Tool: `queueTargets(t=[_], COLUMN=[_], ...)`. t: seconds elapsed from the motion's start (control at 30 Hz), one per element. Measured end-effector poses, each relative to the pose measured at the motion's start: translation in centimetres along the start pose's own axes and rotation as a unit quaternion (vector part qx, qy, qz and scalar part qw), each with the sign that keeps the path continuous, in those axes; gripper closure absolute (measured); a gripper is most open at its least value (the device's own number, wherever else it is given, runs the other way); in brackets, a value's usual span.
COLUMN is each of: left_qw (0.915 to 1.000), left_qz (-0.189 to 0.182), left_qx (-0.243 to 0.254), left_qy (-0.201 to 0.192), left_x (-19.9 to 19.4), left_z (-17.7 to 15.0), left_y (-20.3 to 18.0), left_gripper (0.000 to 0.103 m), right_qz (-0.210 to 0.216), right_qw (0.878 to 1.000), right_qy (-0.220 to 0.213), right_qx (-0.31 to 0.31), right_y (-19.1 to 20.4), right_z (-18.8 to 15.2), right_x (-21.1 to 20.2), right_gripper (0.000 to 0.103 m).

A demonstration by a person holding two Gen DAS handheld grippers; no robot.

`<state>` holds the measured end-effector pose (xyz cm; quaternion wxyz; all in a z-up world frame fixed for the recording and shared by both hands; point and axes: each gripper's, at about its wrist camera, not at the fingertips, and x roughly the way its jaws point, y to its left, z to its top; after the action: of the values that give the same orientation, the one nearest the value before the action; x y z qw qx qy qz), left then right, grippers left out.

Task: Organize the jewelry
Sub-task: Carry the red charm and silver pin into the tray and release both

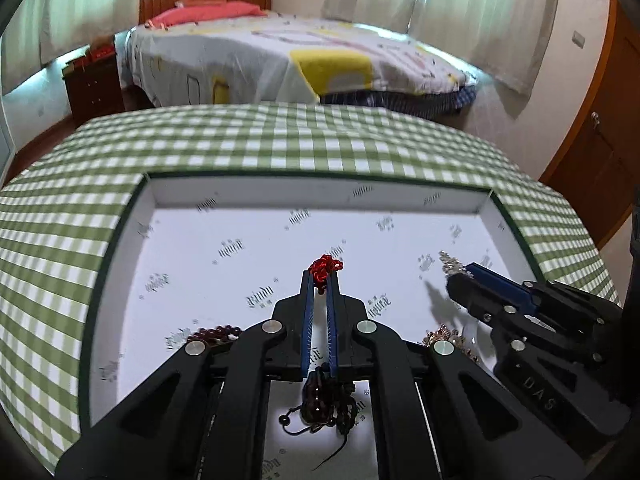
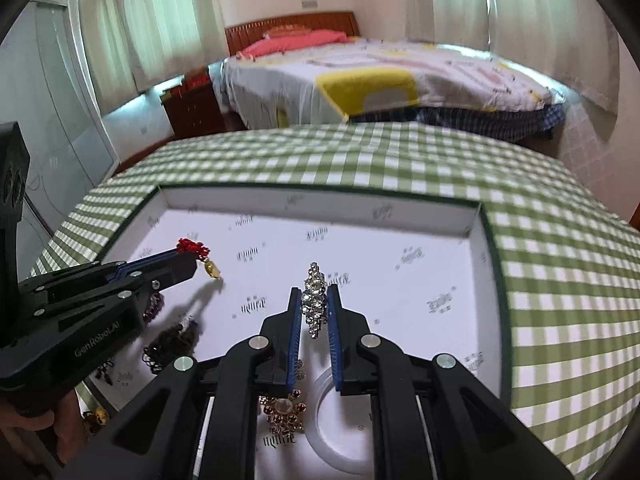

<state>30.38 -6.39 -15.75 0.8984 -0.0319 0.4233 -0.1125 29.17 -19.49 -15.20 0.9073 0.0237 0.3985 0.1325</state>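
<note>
While both pieces hung above the tray (image 1: 120, 240), the left claw (image 1: 320, 280) was clamped on the red knot (image 1: 326, 266) and the right claw (image 2: 314, 304) on the crystal piece (image 2: 314, 300). Either narrow pinch could slip, dropping jewelry.

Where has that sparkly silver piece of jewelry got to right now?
The silver rhinestone piece hangs between the fingers of the right gripper, above the white tray, right of the red knot charm in the left gripper.
</note>
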Motion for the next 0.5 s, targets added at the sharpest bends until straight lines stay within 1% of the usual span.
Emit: queueTargets(t=[0.13,0.27,0.3,0.33,0.4,0.5], left_qw=[0.9997,0.9995,0.9994,0.9994,0.9993,0.9993], left_qz=[-0.006,-0.011,-0.012,-0.012,-0.013,-0.012], left_qx=[0.005,0.003,0.003,0.002,-0.002,-0.004], left_qy=[0.022,0.029,0.031,0.034,0.036,0.034], left_x=[1.0,1.3,1.5,1.6,1.6,1.5], left_z=[-0.2,-0.2,-0.2,-0.2,-0.2,-0.3], left_y=[-0.4,-0.6,-0.7,-0.7,-0.7,-0.5], left_gripper=[0.096,0.096,0.096,0.096,0.091,0.086], right_qz=[-0.002,-0.002,-0.001,-0.001,-0.002,-0.001], right_qw=[1.0,0.999,0.999,0.999,0.999,1.0], right_qy=[0.021,0.034,0.034,0.035,0.033,0.03], right_qx=[0.0,0.003,0.003,0.003,0.004,0.006], right_y=[0.0,-0.3,-0.3,-0.2,-0.2,-0.5], right_z=[-0.2,-0.4,-0.4,-0.4,-0.5,-0.5], right_x=[0.8,1.4,1.4,1.5,1.4,1.2], right_gripper=[0.09,0.09,0.088,0.083,0.076,0.074])
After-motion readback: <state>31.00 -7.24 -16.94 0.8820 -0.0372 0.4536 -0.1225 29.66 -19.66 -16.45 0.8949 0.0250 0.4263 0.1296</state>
